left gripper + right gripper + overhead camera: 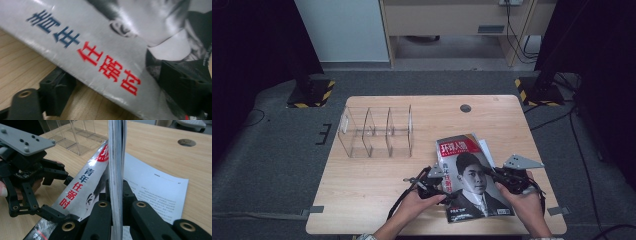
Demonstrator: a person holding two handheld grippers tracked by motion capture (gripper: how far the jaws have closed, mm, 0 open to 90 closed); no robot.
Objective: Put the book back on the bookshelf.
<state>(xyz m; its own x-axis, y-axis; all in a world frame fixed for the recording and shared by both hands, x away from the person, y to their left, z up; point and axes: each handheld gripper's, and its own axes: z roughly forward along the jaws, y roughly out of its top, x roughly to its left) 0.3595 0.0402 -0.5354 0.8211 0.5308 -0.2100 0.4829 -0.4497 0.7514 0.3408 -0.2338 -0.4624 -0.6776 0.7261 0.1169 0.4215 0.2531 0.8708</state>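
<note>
The wooden table (377, 185) carries everything, and beyond the two grippers, on its far left part, stands a clear plastic organizer (377, 131) with upright dividers, well apart from the work. Nearer, the magazine (472, 175) lies between the two hands on the near right part of the table, its cover with a portrait facing up, and a printed white sheet (155, 192) peeks out from under its far right side. The right gripper (116, 202) is clamped tight on the magazine's right edge, the stacked pages standing on edge between its jaws, so that side looks lifted off the table. The left gripper (432, 181) sits at the opposite, left edge, one jaw below the cover's edge and one over it; its jaws stand apart and do not press the paper as far as the left gripper view tells. The magazine looks light, thin and floppy, with a glossy, slippery cover, so it will likely sag if held at one point; gripping both long edges near the middle, well in from the margin, seems the safest hold. Its long axis runs away from the person, leaning slightly left, with the title end pointing toward the far side of the table.
</note>
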